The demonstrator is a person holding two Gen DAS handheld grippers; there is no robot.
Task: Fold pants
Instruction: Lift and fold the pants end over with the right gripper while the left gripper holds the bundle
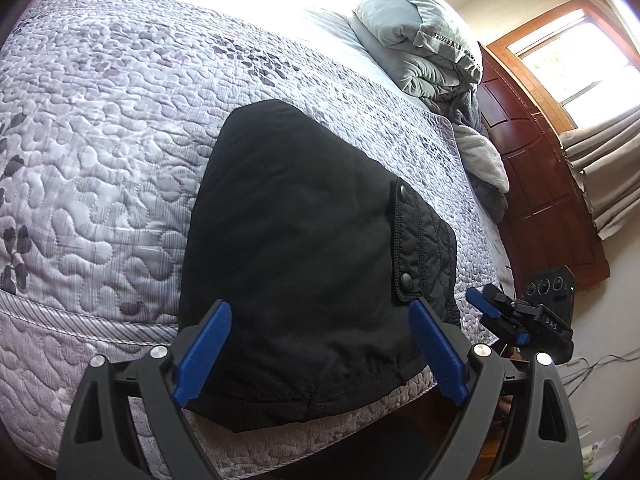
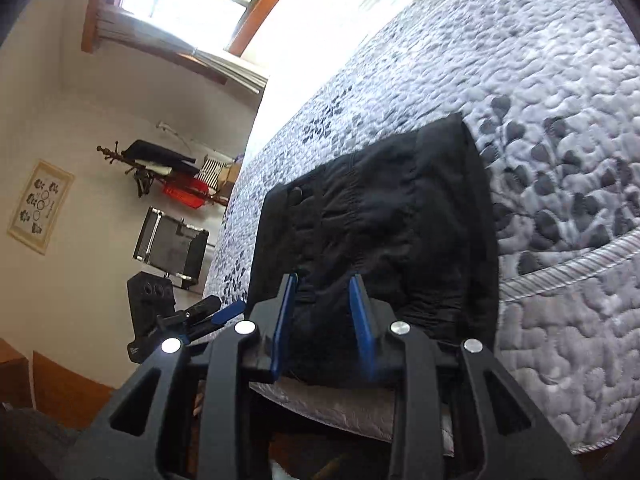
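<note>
Folded black pants [image 1: 300,220] lie flat on the quilted bed, with a snap-buttoned pocket flap [image 1: 404,240] along their right side. My left gripper [image 1: 320,308] is open wide above their near edge, and nothing is pinched between its blue fingers. In the right wrist view the same pants [image 2: 380,208] lie ahead of my right gripper [image 2: 323,282]. Its blue fingers stand a narrow gap apart, and no fabric is caught between them. From the left wrist view the right gripper [image 1: 498,316] hovers off the pants' right edge near the bed corner. The left gripper [image 2: 216,308] shows at the left.
A grey-lilac quilt [image 1: 100,140] covers the bed. Rumpled grey bedding [image 1: 420,40] is piled by the dark wooden headboard [image 1: 540,200]. A coat rack [image 2: 160,164] and a black case [image 2: 172,244] stand by the far wall. Cables [image 1: 592,364] lie on the floor.
</note>
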